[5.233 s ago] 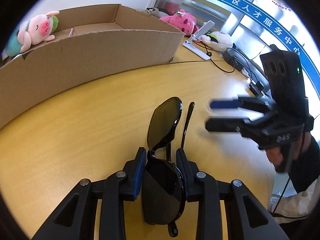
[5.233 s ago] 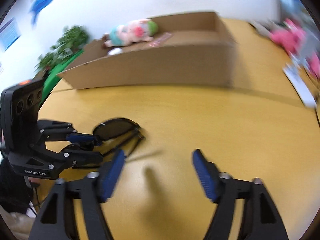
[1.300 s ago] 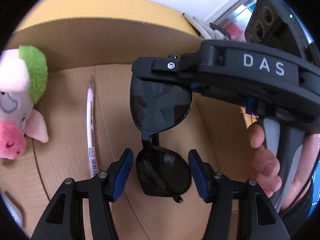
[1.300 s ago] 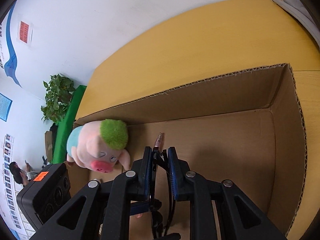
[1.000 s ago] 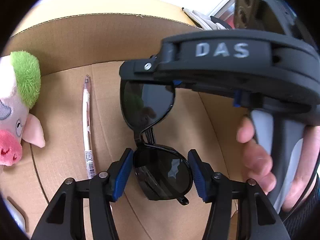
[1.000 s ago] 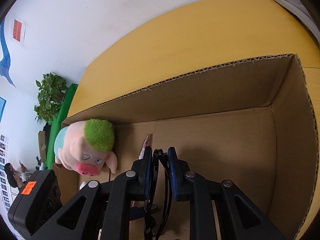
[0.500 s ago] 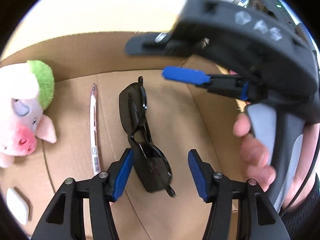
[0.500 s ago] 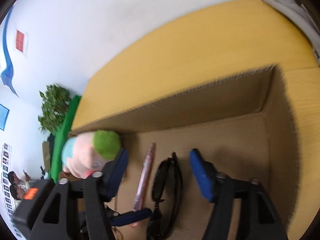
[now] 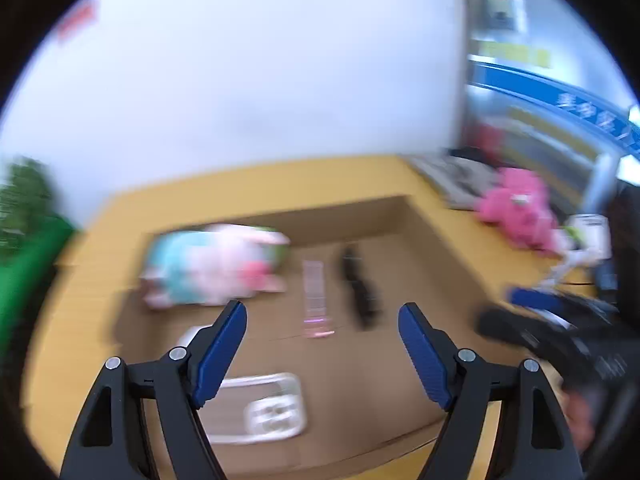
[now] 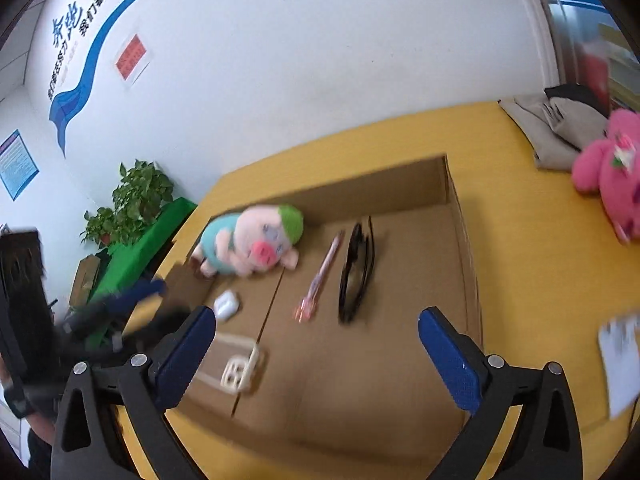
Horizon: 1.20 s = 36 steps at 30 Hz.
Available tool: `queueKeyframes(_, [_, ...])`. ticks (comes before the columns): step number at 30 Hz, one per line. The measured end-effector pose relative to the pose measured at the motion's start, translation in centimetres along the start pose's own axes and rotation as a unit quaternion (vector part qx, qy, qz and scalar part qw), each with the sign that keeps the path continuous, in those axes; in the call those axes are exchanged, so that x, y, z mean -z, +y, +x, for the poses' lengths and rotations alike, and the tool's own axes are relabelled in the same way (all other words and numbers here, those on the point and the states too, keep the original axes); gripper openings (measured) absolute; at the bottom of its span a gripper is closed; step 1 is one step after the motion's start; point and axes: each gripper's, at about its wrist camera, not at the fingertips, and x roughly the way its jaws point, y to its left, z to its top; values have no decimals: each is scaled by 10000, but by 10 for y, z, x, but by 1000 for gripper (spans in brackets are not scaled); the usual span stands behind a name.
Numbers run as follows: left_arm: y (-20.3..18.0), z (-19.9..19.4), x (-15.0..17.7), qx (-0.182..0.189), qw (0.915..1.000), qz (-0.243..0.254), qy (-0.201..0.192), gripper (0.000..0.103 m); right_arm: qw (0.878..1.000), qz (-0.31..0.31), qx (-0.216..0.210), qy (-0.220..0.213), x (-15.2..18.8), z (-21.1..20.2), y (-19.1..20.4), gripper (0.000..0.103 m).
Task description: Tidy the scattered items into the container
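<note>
Black folded sunglasses (image 10: 356, 272) lie flat in shallow brown cardboard box (image 10: 464, 248), beside pink pen (image 10: 320, 280); left gripper (image 9: 322, 344) and right gripper (image 10: 316, 356) gape wide, empty, above.

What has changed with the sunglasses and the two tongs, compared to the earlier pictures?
The sunglasses were carried from the table into the cardboard box and let go; they now lie beside the pen. Both the left tongs and the right tongs opened and drew back, above the box. The pig plush and pen stayed in place.
</note>
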Motion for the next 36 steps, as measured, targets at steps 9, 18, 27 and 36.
queueKeyframes(9, [-2, -52, 62, -258, 9989, -395, 30, 78, 9939, -637, 899, -105, 69, -25, 37, 103])
queueKeyframes(18, [26, -11, 100, -525, 9958, -674, 340, 78, 9913, -713, 1100, 77, 73, 12, 33, 103])
queueKeyframes(27, [29, -17, 104, -541, 9954, -755, 227, 78, 9852, -1043, 1354, 100, 80, 13, 48, 103])
queueKeyframes(36, [23, -9, 93, -420, 9972, -597, 157, 78, 9840, -1093, 1388, 209, 83, 17, 56, 103])
